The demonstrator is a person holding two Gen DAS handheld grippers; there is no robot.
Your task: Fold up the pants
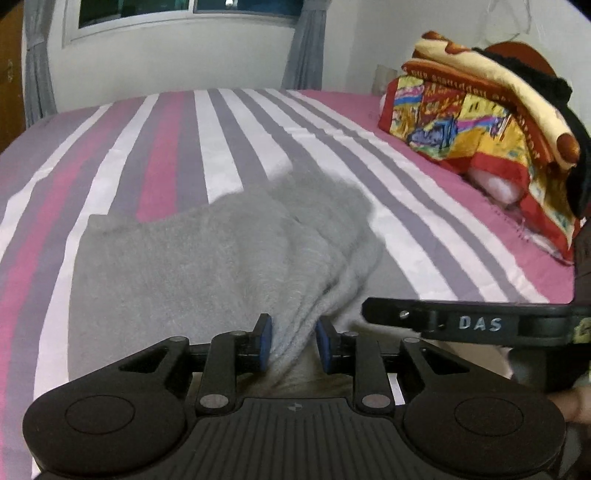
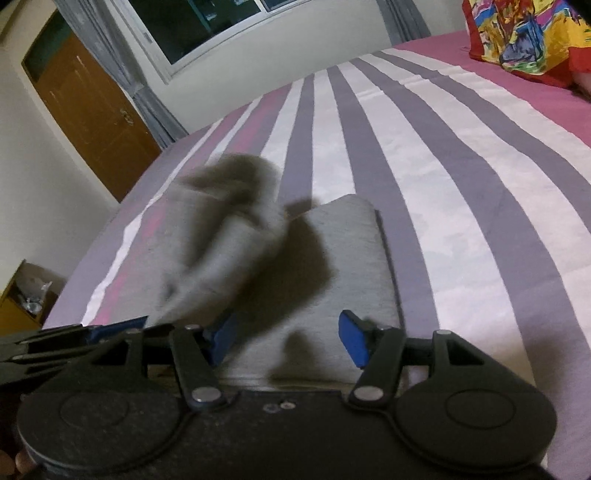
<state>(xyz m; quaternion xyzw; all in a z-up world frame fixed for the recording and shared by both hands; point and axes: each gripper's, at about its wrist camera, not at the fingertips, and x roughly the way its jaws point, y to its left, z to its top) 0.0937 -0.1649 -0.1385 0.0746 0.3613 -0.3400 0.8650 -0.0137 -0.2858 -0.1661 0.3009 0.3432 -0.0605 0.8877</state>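
**Grey pants held up at the near edge of the bed**

The grey fleecy pants lie on the striped bedsheet close to the near edge of the bed, spread flat across the pink, purple and white stripes. One part of the cloth rises from the flat layer in a taut ridge and runs down into the left gripper, whose blue-padded fingers stand on either side of the bunched fabric and pinch it between them. In the right wrist view the lifted fold is blurred and hangs over the flat, squared-off part of the pants, casting a dark shadow on it; the straight side edge of that flat part lies along a purple stripe.

The right gripper hovers over the near end of the flat part with its blue-padded fingers set wide apart, nothing between them but the cloth lying below. In the left wrist view its black body, marked "DAS", reaches in from the right, just beside the left gripper.

Farther out, a stack of brightly printed red and yellow bedding sits by the far right corner of the bed on the plain pink part of the sheet. Beyond the far edge stand a white wall with a dark window and grey curtains; a brown wooden door is off to the left side.
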